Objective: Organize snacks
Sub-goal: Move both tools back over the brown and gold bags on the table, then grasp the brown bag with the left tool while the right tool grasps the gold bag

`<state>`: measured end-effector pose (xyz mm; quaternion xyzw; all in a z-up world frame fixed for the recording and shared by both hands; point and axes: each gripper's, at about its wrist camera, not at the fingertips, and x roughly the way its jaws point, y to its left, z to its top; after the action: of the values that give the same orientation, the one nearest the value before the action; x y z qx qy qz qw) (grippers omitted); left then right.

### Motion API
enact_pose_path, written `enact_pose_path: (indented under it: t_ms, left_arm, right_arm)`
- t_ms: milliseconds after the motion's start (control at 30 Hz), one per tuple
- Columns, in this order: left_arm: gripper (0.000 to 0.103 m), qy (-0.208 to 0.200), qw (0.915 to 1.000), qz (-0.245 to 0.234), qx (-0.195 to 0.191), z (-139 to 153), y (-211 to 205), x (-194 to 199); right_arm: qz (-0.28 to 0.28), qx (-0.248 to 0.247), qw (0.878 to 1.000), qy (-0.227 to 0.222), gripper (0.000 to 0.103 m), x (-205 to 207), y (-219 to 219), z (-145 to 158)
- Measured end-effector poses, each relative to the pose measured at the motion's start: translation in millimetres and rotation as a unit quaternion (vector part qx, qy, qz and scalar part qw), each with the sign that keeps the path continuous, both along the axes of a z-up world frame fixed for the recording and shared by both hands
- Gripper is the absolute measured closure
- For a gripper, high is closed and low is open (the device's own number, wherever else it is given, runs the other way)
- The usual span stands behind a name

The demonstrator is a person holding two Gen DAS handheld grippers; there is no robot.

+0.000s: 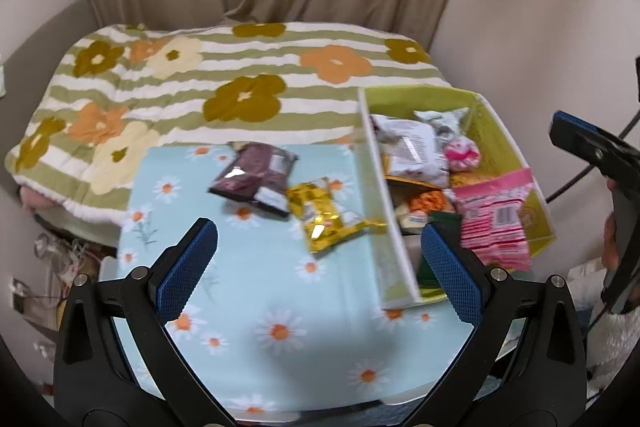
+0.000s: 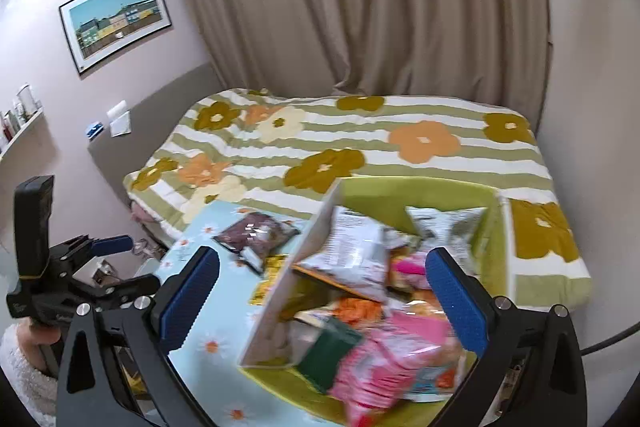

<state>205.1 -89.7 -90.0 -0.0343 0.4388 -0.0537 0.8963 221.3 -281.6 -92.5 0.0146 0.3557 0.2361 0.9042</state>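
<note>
Most packets are being kept in the green open-topped fabric bin (image 1: pixel 508 131); a dark maroon packet (image 1: pixel 254 177) and a gold foil packet (image 1: pixel 326 219) are lying outside on the daisy-print cloth (image 1: pixel 280 307). Both the left gripper (image 1: pixel 318 259) and the right gripper (image 2: pixel 320 291) are being held wide apart, grasping nothing.

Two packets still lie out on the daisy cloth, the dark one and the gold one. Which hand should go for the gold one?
Left, probably. The left gripper is open, and the gold packet lies just ahead between its fingers, beside the green box. The right gripper, also open, hangs over the box, with the packet mostly hidden behind the wall.
</note>
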Motion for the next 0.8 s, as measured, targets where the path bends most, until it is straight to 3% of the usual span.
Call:
enact_pose_path:
  t_ms: [233, 500, 667, 800]
  left_arm:
    - [0.002, 0.003, 1.0000, -0.002, -0.008, -5, 50, 26]
    - [0.002, 0.046, 0.9967, -0.057, -0.035, -24, 94, 93]
    - [0.002, 0.090, 0.9897, -0.101, -0.046, -53, 106, 144]
    - [0.002, 0.139, 0.9804, -0.128, -0.056, -91, 104, 184]
  right_arm:
    - [0.017, -0.038, 0.999, 0.008, 0.000, 5, 68, -15]
    - [0.005, -0.096, 0.994, 0.049, 0.000, 33, 147, -51]
    - [-0.001, -0.149, 0.987, 0.063, 0.000, 43, 184, -73]
    - [-0.002, -0.215, 0.974, 0.070, 0.000, 48, 212, -97]
